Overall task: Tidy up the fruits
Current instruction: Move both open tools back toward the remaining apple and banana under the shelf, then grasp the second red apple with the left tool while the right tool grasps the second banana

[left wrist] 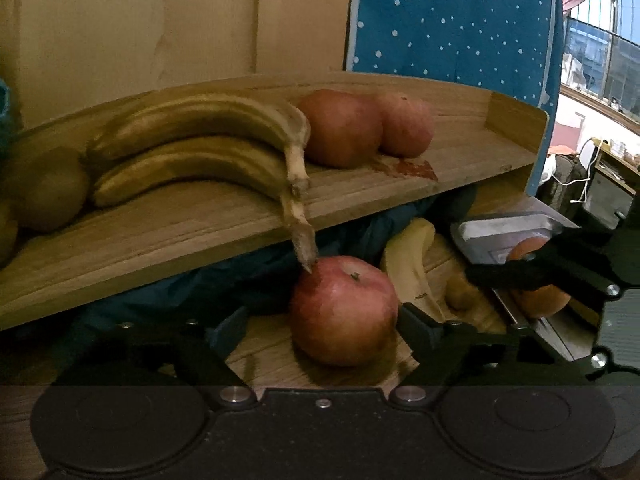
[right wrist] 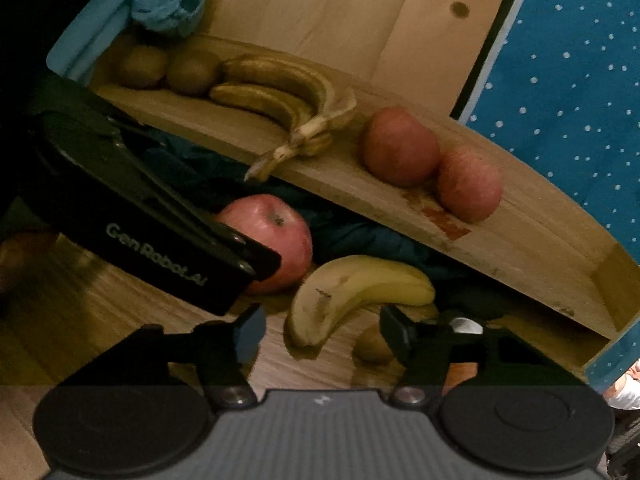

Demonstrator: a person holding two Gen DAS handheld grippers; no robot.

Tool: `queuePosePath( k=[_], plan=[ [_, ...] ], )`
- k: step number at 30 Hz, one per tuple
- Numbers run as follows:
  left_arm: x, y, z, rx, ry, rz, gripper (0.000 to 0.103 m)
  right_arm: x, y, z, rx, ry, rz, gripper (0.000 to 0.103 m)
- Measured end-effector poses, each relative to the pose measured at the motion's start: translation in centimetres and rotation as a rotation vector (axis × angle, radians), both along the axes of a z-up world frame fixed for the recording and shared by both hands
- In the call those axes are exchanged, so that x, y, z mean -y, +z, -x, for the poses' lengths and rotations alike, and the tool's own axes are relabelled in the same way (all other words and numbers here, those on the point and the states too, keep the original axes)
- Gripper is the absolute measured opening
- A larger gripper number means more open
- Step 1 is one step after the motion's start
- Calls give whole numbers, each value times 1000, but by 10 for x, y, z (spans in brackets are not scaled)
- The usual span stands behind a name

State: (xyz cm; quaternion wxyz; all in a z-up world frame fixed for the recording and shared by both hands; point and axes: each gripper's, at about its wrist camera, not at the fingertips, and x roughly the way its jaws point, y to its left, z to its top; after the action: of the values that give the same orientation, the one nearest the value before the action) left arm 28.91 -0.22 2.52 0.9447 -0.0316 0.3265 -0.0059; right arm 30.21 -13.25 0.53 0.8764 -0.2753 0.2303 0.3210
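Note:
A red apple [left wrist: 344,310] sits on the wooden table between the open fingers of my left gripper [left wrist: 322,330], close to the right finger. The same apple [right wrist: 276,236] shows in the right wrist view behind the left gripper's body. My right gripper [right wrist: 320,334] is open around a yellow banana [right wrist: 344,296] on the table, with a kiwi [right wrist: 374,346] beside it. A raised wooden tray [left wrist: 200,232] holds two bananas [left wrist: 192,152], two red apples [left wrist: 340,128] and kiwis [left wrist: 48,188].
An orange fruit [left wrist: 544,300] lies at the right behind the right gripper's body [left wrist: 540,272]. Dark blue cloth [left wrist: 240,276] lies under the tray. A blue dotted fabric [left wrist: 452,16] and a wood panel [left wrist: 140,20] stand behind.

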Motion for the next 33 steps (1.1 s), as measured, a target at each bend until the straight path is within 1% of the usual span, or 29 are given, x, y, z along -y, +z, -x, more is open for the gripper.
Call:
queuePosePath(
  k=[1, 4, 9, 12, 14, 16, 21, 25, 29, 33],
  plan=[
    [0, -1, -1, -1, -4, 2, 81, -1, -2, -2, -6, 0, 4, 58],
    [1, -3, -4, -7, -12, 6, 78, -2, -6, -6, -20, -6, 8, 55],
    [3, -7, -7, -13, -21, 3, 77, -3, -9, -10, -33, -13, 5, 53],
    [5, -8, -9, -14, -30, 5, 73, -4, -10, -12, -36, -11, 7, 52],
    [5, -8, -9, -13, -40, 12, 68, -6, -10, -14, -41, -11, 4, 48],
    [6, -8, -9, -11, -40, 10, 67, -6, -11, -15, -54, -7, -1, 35],
    [5, -7, -7, -18, -34, 18, 67, -7, -12, -14, -58, -13, -12, 33],
    [1, -5, 2, -34, -15, 29, 66, -4, -10, -7, -65, -18, -21, 32],
    [-5, -5, 24, -38, -13, 52, 66, 2, -8, 9, -68, 0, -26, 31],
    [-11, -4, 52, -43, -20, 59, 66, 8, -8, 37, -66, 35, -8, 31]
  ],
)
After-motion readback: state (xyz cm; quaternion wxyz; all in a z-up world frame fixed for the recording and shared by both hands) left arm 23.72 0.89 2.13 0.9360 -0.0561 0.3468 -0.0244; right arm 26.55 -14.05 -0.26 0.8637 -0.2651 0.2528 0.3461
